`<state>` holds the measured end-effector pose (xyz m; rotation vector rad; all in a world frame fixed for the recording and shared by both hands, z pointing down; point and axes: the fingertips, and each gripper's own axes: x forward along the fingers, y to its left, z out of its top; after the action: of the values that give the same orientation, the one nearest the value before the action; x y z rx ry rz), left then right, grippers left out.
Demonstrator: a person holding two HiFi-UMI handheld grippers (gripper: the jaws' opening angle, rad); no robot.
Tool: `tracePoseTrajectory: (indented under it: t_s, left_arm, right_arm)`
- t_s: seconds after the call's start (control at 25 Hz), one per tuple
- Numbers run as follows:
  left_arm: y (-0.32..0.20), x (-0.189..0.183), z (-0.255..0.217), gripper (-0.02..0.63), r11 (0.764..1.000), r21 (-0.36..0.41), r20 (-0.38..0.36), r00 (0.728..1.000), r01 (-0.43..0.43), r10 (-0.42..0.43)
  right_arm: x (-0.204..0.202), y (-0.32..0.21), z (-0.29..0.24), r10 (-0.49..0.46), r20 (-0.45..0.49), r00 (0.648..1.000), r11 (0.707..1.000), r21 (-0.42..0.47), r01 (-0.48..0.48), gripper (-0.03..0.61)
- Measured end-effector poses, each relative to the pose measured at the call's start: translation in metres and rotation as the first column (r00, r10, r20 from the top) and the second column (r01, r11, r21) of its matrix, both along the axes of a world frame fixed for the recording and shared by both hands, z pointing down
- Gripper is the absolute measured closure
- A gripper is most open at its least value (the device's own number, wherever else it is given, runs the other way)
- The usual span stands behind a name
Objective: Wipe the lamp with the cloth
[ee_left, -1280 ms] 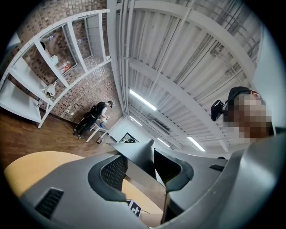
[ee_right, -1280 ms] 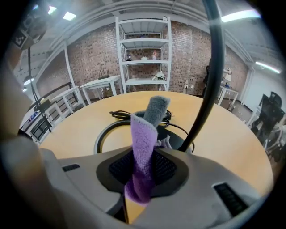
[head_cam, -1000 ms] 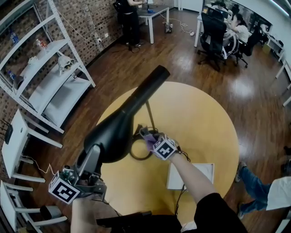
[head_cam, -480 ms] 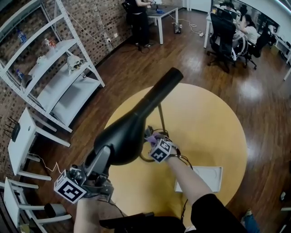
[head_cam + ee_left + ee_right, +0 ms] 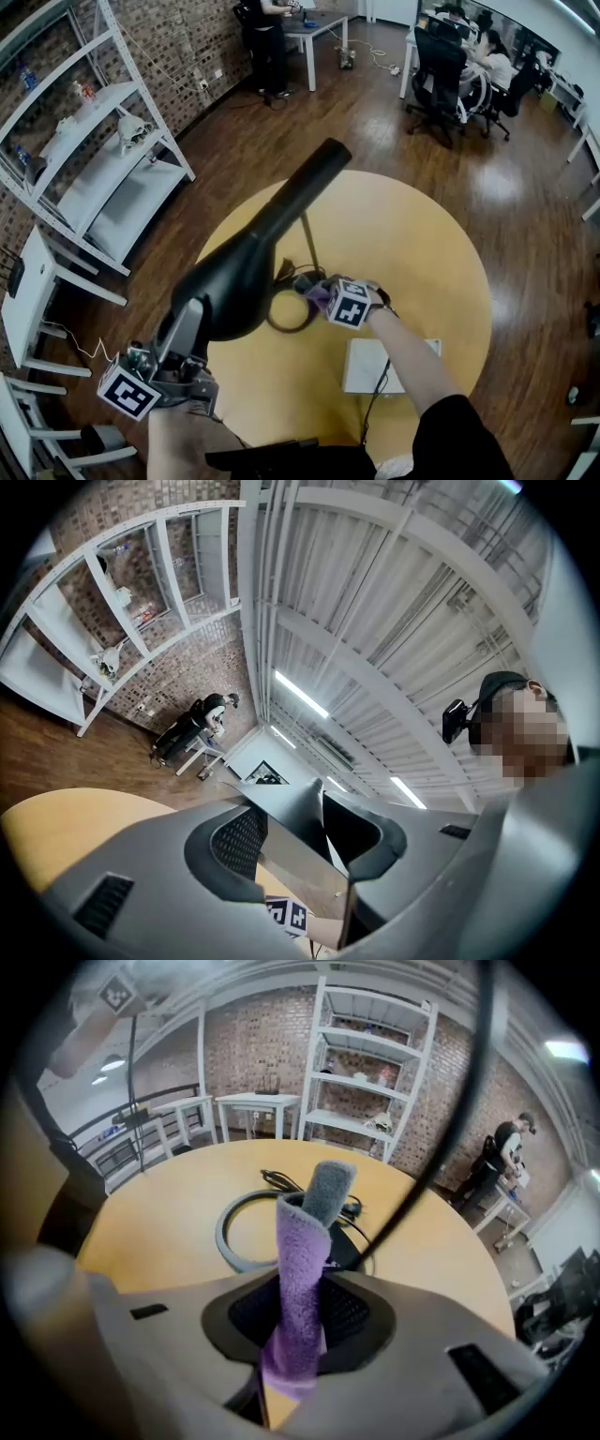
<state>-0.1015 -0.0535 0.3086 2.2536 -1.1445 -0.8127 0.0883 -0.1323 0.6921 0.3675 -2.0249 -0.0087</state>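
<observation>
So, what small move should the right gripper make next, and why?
Probably lift the right gripper toward the black lamp head, so the purple cloth it clamps touches it. The left gripper holds the head up over the table, while the cloth points at the ring base.

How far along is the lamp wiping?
Done: the right gripper has the cloth pinched, and the left gripper holds the lamp by its head. In hand: the cloth is near the base ring, with no contact visible. Left: the wiping itself; no surface shows as wiped.
</observation>
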Motion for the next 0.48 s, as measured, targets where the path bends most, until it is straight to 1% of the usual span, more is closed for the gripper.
tracePoseTrajectory:
  t_s: [0.08, 0.12, 0.16, 0.2, 0.24, 0.28, 0.36, 0.4, 0.44, 0.48]
  left_arm:
    - [0.001, 0.001, -0.002, 0.443, 1.0, 0.002, -0.01, 1.0, 0.005, -0.005]
    - [0.001, 0.002, -0.003, 0.442, 1.0, 0.001, -0.017, 1.0, 0.009, -0.009]
    - [0.002, 0.002, -0.003, 0.443, 1.0, 0.001, -0.023, 1.0, 0.012, -0.012]
    - [0.003, 0.002, -0.004, 0.442, 1.0, 0.0, -0.025, 1.0, 0.016, -0.016]
    - [0.003, 0.003, -0.005, 0.442, 1.0, -0.001, -0.018, 1.0, 0.021, -0.021]
    - [0.003, 0.004, -0.006, 0.443, 1.0, -0.002, -0.001, 1.0, 0.026, -0.026]
    - [0.003, 0.009, -0.007, 0.443, 1.0, -0.009, 0.039, 0.999, 0.027, -0.027]
    - [0.004, 0.011, -0.005, 0.438, 1.0, -0.019, 0.042, 0.999, 0.021, -0.02]
    - [0.004, 0.012, -0.002, 0.437, 0.999, -0.03, 0.033, 0.999, 0.012, -0.011]
    - [0.005, 0.012, 0.0, 0.438, 0.999, -0.038, 0.026, 1.0, 0.007, -0.006]
  right_arm:
    - [0.04, -0.018, 0.004, 0.081, -0.013, 0.997, 0.997, -0.018, -0.081, 0.484]
    - [0.056, -0.031, 0.005, 0.142, -0.006, 0.99, 0.99, -0.021, -0.142, 0.484]
    - [0.067, -0.044, 0.003, 0.214, 0.019, 0.977, 0.977, -0.025, -0.213, 0.483]
    - [0.073, -0.057, 0.001, 0.293, 0.064, 0.954, 0.956, -0.042, -0.291, 0.484]
    - [0.075, -0.069, 0.0, 0.374, 0.125, 0.919, 0.927, -0.083, -0.365, 0.483]
    - [0.072, -0.079, 0.001, 0.452, 0.193, 0.871, 0.891, -0.153, -0.428, 0.483]
    - [0.057, -0.095, 0.002, 0.586, 0.309, 0.749, 0.805, -0.325, -0.496, 0.483]
    - [0.05, -0.1, 0.005, 0.637, 0.334, 0.695, 0.763, -0.395, -0.511, 0.483]
    - [0.045, -0.103, 0.011, 0.676, 0.331, 0.659, 0.728, -0.438, -0.527, 0.483]
    - [0.043, -0.103, 0.021, 0.701, 0.309, 0.643, 0.703, -0.455, -0.547, 0.483]
